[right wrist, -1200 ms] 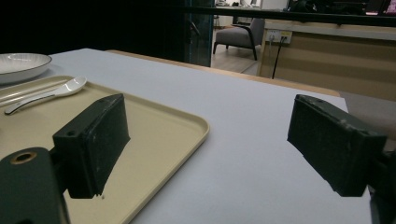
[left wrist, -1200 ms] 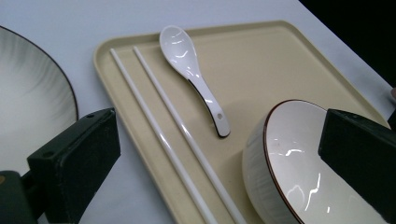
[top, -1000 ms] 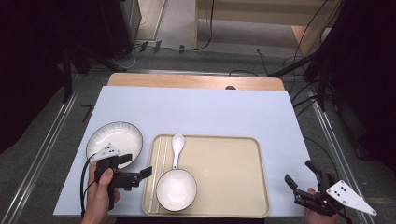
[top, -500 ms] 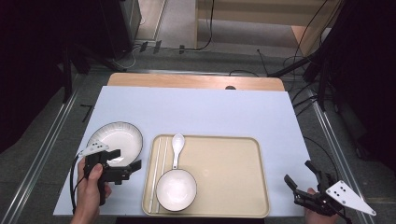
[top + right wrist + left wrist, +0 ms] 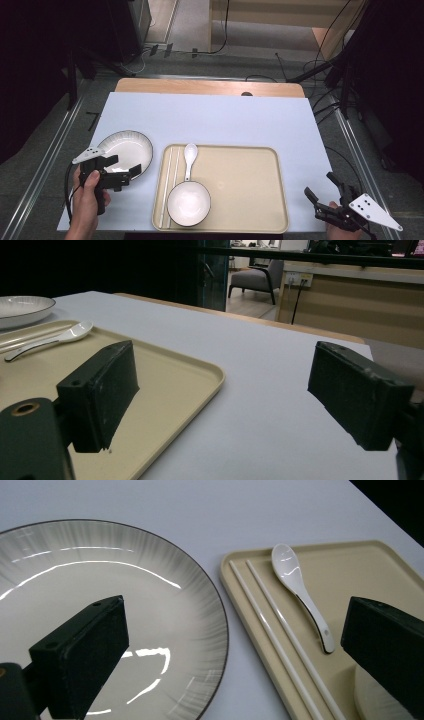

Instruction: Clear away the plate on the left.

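A white plate with a dark rim (image 5: 125,149) (image 5: 100,590) lies left of a beige tray (image 5: 240,170) (image 5: 385,565). On the tray lie a pair of white chopsticks (image 5: 168,180) (image 5: 280,635), a white spoon (image 5: 189,156) (image 5: 300,585) and a white bowl (image 5: 188,202). My left gripper (image 5: 124,166) (image 5: 235,625) is open at the plate's near right edge; one jaw shows over the plate, the other over the tray. My right gripper (image 5: 320,186) (image 5: 225,370) is open off the table's near right corner, with nothing between its jaws.
The tray's near right corner (image 5: 200,375) lies just left of my right gripper, with bare white table (image 5: 280,405) ahead of it. A wooden strip (image 5: 210,86) runs along the table's far edge. Cables and dark stands (image 5: 345,75) surround the table.
My left gripper has moved left and slightly farther out, from the tray's left edge to the plate's near edge. The right gripper has stayed put.
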`<move>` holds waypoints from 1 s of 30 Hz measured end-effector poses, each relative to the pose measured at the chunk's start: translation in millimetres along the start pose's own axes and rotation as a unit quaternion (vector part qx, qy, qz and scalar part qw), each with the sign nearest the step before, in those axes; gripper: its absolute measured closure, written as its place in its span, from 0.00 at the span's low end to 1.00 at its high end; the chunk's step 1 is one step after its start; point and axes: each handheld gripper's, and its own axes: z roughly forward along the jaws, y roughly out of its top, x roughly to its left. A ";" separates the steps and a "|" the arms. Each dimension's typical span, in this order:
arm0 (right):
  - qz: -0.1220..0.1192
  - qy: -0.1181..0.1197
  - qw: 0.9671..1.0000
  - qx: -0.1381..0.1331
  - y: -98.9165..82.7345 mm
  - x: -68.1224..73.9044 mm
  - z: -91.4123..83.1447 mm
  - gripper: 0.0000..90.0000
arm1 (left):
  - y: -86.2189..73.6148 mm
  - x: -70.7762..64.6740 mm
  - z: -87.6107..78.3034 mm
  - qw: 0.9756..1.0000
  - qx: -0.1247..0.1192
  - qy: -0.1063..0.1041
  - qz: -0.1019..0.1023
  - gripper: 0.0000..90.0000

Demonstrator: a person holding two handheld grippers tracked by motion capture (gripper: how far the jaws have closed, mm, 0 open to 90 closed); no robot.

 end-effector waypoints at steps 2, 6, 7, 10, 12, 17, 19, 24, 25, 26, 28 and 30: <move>-0.001 0.000 1.000 0.002 0.1 0.5 0.1 0.14 | 1.5 3.7 -2.2 1.000 -0.003 0.008 0.000 0.00; -0.001 0.000 1.000 0.001 0.0 0.1 0.2 0.14 | 4.0 12.5 -7.6 1.000 -0.005 0.004 -0.003 0.00; 0.000 0.000 1.000 0.001 0.0 0.3 0.1 0.14 | 4.5 15.8 -9.1 1.000 -0.007 0.008 -0.007 0.00; -0.001 0.000 1.000 0.000 0.1 0.3 0.1 0.14 | 5.2 24.1 -12.4 1.000 -0.013 0.018 -0.016 0.00; -0.001 0.000 1.000 0.000 0.2 0.4 -0.1 0.14 | 5.8 29.6 -14.4 0.999 -0.016 0.027 -0.021 0.00; 0.001 -0.001 1.000 -0.001 0.3 -0.1 -0.7 0.14 | 7.2 42.1 -17.4 0.998 -0.023 0.042 -0.028 0.00; 0.000 -0.001 1.000 -0.001 0.3 0.0 -0.7 0.14 | 7.7 47.9 -18.6 0.998 -0.024 0.044 -0.037 0.00; 0.001 -0.002 1.000 0.000 0.3 0.0 -0.4 0.14 | 7.7 61.0 -20.6 0.998 -0.021 0.049 -0.045 0.00; 0.002 -0.002 1.000 0.000 0.3 0.0 -0.3 0.14 | 7.6 64.8 -21.0 0.997 -0.023 0.049 -0.048 0.00; 0.002 -0.002 1.000 0.000 0.2 0.1 -0.3 0.14 | 7.3 67.3 -21.1 0.997 -0.023 0.051 -0.050 0.00; 0.000 -0.002 1.000 0.000 0.3 0.2 -0.2 0.14 | 7.0 72.3 -21.0 0.997 -0.017 0.055 -0.047 0.00; 0.001 -0.001 1.000 0.000 0.3 0.2 -0.4 0.14 | 6.3 76.2 -20.2 0.998 -0.009 0.056 -0.042 0.00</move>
